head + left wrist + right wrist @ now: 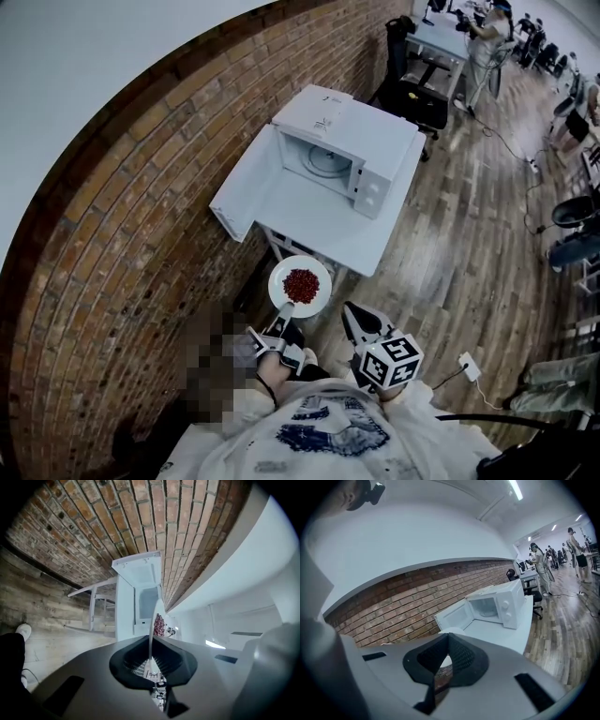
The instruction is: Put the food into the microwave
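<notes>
A white plate (313, 274) heaped with red food (301, 284) hangs in the air just short of the white table's (328, 234) near edge. My left gripper (283, 309) is shut on the plate's near rim. In the left gripper view the plate (151, 634) shows edge-on between the jaws, with the red food (159, 624) beyond. On the table the white microwave (349, 150) stands with its door (246, 183) swung wide open and its chamber showing a glass turntable. My right gripper (351, 312) hovers right of the plate, shut and holding nothing; the microwave (497, 604) lies ahead of it.
A brick wall (141, 216) runs along the left. A black office chair (417, 98) and another desk stand behind the table. A power strip (470, 367) and cables lie on the wooden floor at the right. People stand far off at the top right.
</notes>
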Tool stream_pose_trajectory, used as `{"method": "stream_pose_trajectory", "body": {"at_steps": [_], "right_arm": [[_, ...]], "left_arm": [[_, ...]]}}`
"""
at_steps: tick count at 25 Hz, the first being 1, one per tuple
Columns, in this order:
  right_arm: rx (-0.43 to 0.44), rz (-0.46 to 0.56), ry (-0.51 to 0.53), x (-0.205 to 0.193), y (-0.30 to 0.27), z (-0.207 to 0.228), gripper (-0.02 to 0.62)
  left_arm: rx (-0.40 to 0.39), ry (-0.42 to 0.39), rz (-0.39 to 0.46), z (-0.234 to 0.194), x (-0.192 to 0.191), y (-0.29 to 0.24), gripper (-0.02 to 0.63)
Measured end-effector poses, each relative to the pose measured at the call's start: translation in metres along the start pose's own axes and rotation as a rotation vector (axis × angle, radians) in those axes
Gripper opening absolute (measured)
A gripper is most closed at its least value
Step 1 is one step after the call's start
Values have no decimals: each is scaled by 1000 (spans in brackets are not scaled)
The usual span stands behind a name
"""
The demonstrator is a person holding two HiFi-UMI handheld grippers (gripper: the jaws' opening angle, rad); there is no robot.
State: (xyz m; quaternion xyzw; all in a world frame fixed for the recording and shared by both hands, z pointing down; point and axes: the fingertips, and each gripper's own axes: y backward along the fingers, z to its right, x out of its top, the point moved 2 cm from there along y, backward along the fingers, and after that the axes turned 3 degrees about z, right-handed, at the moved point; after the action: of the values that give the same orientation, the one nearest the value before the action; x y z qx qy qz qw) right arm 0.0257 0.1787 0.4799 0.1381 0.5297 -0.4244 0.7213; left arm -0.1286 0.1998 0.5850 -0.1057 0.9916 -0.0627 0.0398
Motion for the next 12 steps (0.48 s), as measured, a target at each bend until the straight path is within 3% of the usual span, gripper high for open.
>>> {"method": "stream_pose_trajectory", "body": {"at_steps": [12], "right_arm": [[-82,21,-22,12,-53,-6,14]], "left_arm": [[3,-6,-93,-5,49,-34,17]]}}
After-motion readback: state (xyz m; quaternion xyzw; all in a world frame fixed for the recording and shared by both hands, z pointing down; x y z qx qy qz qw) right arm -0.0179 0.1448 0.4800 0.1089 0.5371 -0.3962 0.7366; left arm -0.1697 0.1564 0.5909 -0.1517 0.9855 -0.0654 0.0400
